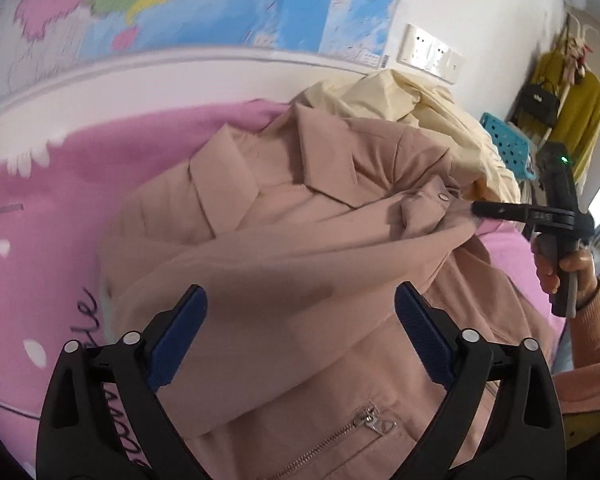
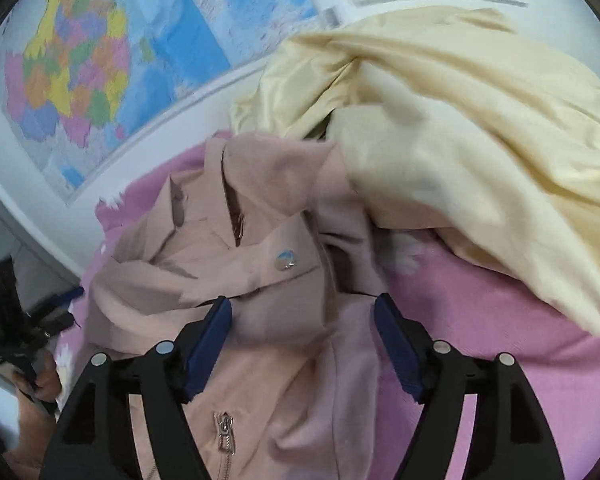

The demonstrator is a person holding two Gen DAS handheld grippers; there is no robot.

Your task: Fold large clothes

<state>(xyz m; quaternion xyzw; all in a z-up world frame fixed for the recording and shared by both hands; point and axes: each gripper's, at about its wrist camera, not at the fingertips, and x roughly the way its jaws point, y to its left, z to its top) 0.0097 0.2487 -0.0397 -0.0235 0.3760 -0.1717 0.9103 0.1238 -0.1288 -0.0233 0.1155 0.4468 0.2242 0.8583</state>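
Note:
A dusty-pink jacket point(image 1: 284, 240) with lapels, a snap button and a zip pocket lies on a pink bedspread point(image 1: 60, 200). One sleeve is folded across its front. My left gripper point(image 1: 300, 300) is open, its blue pads on either side of the folded sleeve, just above it. My right gripper point(image 2: 302, 312) is open over the jacket's point(image 2: 236, 264) shoulder area near the snap button. In the left wrist view the right gripper point(image 1: 480, 209) reaches the jacket's shoulder from the right; whether it touches the cloth I cannot tell.
A crumpled cream-yellow garment point(image 2: 460, 128) lies behind and to the right of the jacket, also seen in the left wrist view point(image 1: 420, 96). A wall map point(image 2: 100, 60) hangs behind the bed. A teal basket point(image 1: 508, 144) and a coat rack point(image 1: 568, 96) stand at the far right.

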